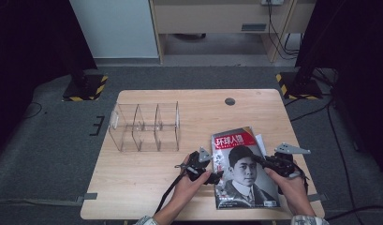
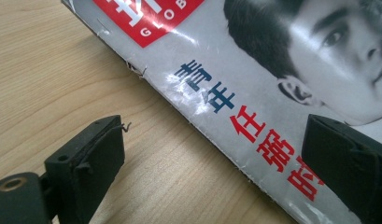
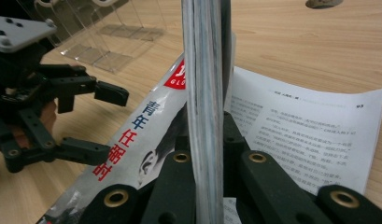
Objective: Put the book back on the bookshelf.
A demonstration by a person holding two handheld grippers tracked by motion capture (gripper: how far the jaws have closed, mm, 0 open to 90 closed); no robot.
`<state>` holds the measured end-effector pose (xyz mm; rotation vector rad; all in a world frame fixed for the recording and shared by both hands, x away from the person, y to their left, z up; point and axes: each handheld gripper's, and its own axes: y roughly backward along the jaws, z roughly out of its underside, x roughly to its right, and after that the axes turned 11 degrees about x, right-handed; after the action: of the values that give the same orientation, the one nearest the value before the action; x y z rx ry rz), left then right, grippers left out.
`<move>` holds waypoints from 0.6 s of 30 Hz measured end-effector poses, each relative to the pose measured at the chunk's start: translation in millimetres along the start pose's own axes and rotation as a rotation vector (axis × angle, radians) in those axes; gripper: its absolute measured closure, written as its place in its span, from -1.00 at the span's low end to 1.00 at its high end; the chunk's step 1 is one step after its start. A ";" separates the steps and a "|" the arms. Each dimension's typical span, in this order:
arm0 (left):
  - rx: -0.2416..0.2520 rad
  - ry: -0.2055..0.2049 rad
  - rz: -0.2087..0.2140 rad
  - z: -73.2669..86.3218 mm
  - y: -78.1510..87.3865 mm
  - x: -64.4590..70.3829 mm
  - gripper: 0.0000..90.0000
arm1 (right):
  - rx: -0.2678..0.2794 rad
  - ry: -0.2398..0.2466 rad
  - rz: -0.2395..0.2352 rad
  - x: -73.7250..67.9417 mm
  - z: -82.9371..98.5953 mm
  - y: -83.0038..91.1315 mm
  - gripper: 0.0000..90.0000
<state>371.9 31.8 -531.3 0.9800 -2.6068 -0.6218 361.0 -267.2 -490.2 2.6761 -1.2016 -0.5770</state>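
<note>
A magazine (image 1: 243,168) with a red title block and a black-and-white portrait cover lies on the right half of the wooden table (image 1: 142,183). My right gripper (image 1: 269,161) is shut on its right edge; in the right gripper view the page stack (image 3: 205,84) stands edge-on between the jaws of that gripper (image 3: 205,128). My left gripper (image 1: 216,172) is open at the magazine's left edge. In the left gripper view its jaws straddle the spine (image 2: 216,144) of the magazine (image 2: 254,70), one over bare wood, one over the cover. The left gripper (image 3: 109,123) is empty.
A clear acrylic organizer (image 1: 144,126) with three compartments stands left of centre, also seen as clear dividers (image 3: 100,28). A printed white page (image 3: 310,126) spreads out beside the clamped stack. A round cable hole (image 1: 230,101) sits near the table's far edge.
</note>
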 end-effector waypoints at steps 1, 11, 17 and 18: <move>-0.009 -0.002 -0.005 0.7 -0.8 -0.5 -0.88 | 0.007 -0.006 -0.011 -0.8 -0.5 0.5 0.95; -0.007 0.039 0.033 1.7 -3.3 -3.3 -0.90 | 0.037 -0.028 -0.050 -2.3 -2.5 2.5 0.95; -0.014 0.043 0.111 1.3 -7.2 1.2 -0.86 | 0.048 -0.045 -0.071 -4.7 -1.5 -0.6 0.95; -0.014 0.039 0.118 1.3 -7.7 2.3 -0.86 | 0.043 -0.046 -0.074 -4.9 -0.6 -2.0 0.95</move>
<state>374.0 25.4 -535.9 0.8193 -2.5998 -0.5843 359.6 -262.2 -488.8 2.7676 -1.1431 -0.6344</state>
